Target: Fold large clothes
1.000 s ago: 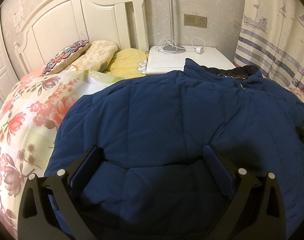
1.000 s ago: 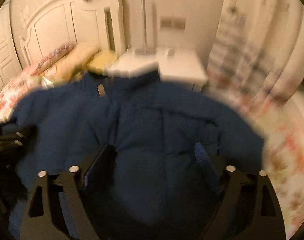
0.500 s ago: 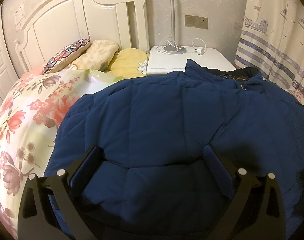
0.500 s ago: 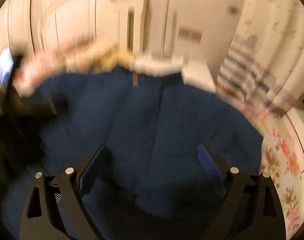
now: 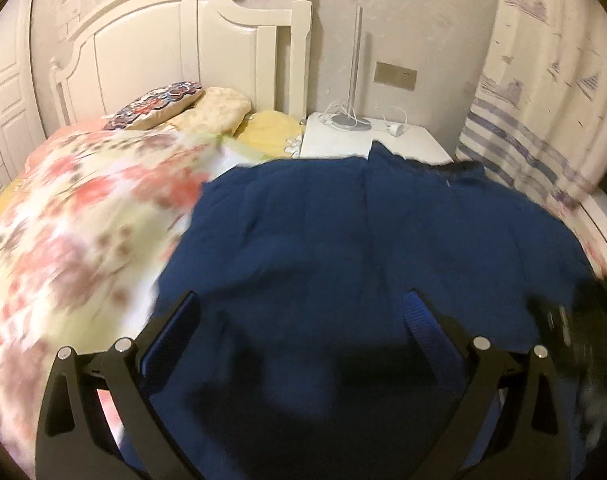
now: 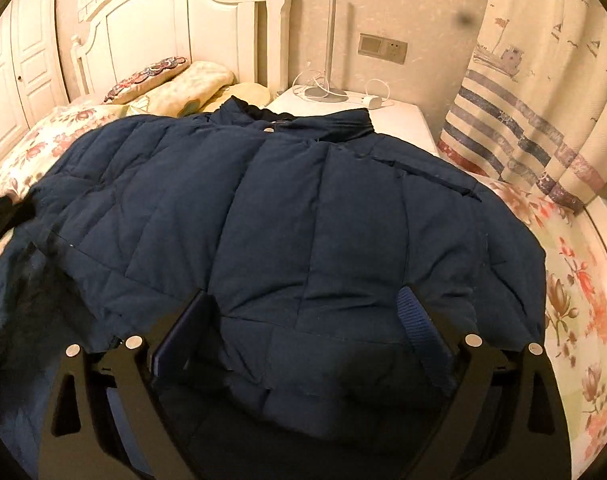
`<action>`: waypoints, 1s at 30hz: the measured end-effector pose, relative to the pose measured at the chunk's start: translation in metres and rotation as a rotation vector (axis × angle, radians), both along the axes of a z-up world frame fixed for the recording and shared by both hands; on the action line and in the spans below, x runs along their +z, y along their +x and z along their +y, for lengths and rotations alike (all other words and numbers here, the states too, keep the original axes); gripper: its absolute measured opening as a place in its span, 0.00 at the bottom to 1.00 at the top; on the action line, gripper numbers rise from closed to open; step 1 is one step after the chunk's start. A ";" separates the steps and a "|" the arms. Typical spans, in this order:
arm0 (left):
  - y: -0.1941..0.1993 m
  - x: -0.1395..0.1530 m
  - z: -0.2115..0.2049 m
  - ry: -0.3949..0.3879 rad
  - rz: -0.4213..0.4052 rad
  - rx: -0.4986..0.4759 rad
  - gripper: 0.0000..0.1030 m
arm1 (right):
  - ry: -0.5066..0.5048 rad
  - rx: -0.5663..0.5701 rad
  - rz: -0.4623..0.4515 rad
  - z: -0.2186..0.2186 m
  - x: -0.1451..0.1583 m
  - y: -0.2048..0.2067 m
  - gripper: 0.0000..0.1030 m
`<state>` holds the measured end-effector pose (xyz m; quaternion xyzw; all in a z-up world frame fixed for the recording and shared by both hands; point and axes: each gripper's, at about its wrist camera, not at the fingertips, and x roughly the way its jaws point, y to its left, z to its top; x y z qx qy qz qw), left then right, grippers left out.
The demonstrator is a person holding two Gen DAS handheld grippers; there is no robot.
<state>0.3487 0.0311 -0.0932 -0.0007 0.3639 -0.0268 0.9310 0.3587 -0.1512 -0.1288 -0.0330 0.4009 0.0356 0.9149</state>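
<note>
A large navy quilted jacket (image 6: 303, 216) lies spread on the floral bed cover, collar toward the nightstand; it also fills the left wrist view (image 5: 363, 248), which is blurred. My left gripper (image 5: 303, 312) is open, its jaws wide apart just above the jacket's near left part. My right gripper (image 6: 303, 308) is open, jaws wide apart over the jacket's near hem, with puffy fabric between them but not clamped. The right gripper shows as a dark blur at the right edge of the left wrist view (image 5: 583, 320).
The floral bed cover (image 5: 71, 220) extends left, and also shows to the right of the jacket (image 6: 575, 288). Pillows (image 5: 207, 108) lie by the white headboard (image 5: 163, 52). A white nightstand (image 6: 383, 112) with a lamp and cables stands behind. A striped curtain (image 6: 523, 120) hangs right.
Both grippers have shifted over the jacket, the left view swinging right and back, the right settling over the near hem. Both stayed open. The jacket looks unmoved.
</note>
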 end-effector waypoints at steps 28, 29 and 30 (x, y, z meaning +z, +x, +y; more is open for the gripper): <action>-0.081 -0.027 0.033 -0.088 0.174 0.033 0.98 | -0.036 0.198 0.142 0.030 -0.013 -0.199 0.92; -0.089 -0.025 0.020 -0.062 0.171 -0.012 0.98 | -0.023 0.191 0.152 0.026 -0.014 -0.204 0.92; -0.100 -0.024 0.001 0.006 0.162 -0.064 0.98 | -0.009 0.183 0.157 0.023 -0.011 -0.208 0.92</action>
